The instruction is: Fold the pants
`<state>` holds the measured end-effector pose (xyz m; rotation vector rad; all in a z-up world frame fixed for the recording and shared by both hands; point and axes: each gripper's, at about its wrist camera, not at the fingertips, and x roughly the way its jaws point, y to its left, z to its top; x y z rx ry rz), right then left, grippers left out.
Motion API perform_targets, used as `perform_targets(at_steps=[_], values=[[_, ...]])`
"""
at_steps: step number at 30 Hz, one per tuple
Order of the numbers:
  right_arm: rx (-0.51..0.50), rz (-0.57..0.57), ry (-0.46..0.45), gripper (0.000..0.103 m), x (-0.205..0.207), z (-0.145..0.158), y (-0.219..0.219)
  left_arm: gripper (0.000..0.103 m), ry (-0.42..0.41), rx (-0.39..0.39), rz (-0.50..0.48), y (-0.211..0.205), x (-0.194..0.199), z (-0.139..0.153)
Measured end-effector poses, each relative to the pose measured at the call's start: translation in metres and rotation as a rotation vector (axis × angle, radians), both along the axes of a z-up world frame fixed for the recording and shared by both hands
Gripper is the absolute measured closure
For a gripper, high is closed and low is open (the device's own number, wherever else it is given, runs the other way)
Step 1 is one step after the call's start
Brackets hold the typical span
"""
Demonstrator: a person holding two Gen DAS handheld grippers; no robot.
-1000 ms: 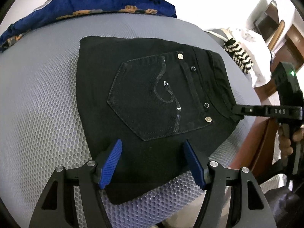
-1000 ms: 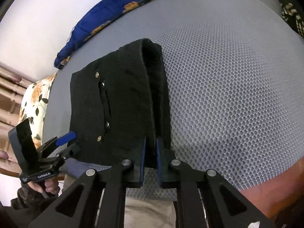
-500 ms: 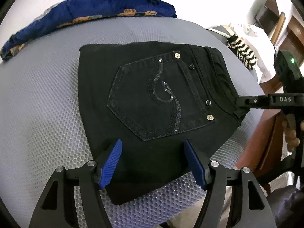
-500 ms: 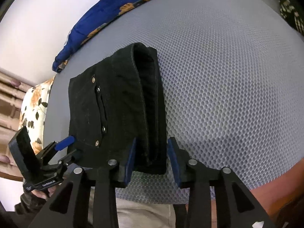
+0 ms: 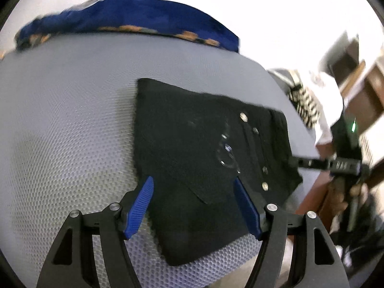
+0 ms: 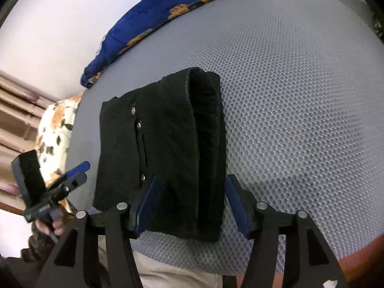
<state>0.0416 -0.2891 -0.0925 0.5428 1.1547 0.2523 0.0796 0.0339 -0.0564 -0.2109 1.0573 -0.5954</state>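
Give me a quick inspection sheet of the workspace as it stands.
Surface: grey honeycomb-mesh mat, bare apart from the pants.
Job's things: black pants folded into a compact stack, back pocket up, lying flat near the mat's front edge.
Clutter: blue floral pillow at the far edge; black-and-white patterned cloth off to one side.
Grippers: left tool open, pads off the pants; right tool has just been opening, the folded edge between its pads, not pinched.
Cables: nothing seen.
Surroundings: white wall, wooden furniture.

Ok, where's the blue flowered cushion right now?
The blue flowered cushion lies along the far edge of the grey mesh surface, beyond the folded black pants; in the right wrist view it sits at upper left.
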Motion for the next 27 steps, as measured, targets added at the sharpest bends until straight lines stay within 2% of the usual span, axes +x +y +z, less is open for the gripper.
perform_targets(at_steps=[8,13,21,24,27], values=[[0.144,-0.011,-0.006,0.046,0.005,-0.017,-0.033,0.033,0.159,-0.112,0.046,0.025,0.025,-0.028],[0.176,0.015,0.007,0.047,0.007,-0.028,-0.045,0.033,0.221,-0.134,0.043,0.023,0.033,-0.042],[0.246,0.073,-0.015,0.049,0.020,-0.037,-0.046,0.033,0.260,-0.162,0.028,0.012,0.040,-0.052],[0.276,0.095,-0.008,0.059,0.028,-0.042,-0.041,0.033,0.257,-0.183,0.023,0.009,0.045,-0.052],[0.313,0.111,-0.003,0.061,0.033,-0.046,-0.041,0.033,0.254,-0.191,0.009,0.003,0.049,-0.052]])
